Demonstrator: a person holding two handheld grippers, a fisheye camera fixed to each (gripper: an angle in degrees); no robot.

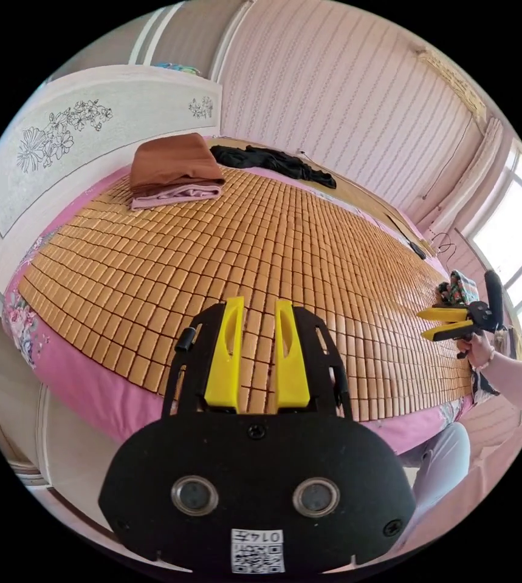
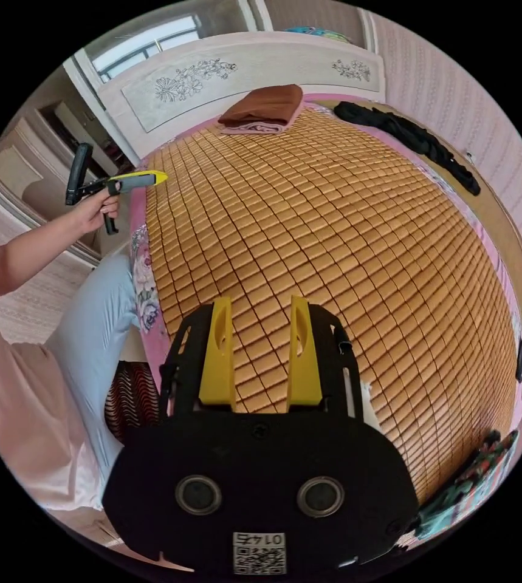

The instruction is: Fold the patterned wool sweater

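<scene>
Two parted grippers (image 1: 259,310) (image 2: 261,310) above mat (image 1: 273,243)

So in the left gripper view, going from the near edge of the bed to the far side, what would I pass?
The left gripper with its yellow jaws apart → the bamboo mat → the folded brown and pink cloths → the black garment by the wall.

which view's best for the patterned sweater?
Neither is great. The right gripper view shows more: the sweater lies bunched at the mat's near corner, its multicoloured pattern visible but cut by the picture's rim. The left gripper view shows the sweater as a small patch behind the right gripper.
</scene>
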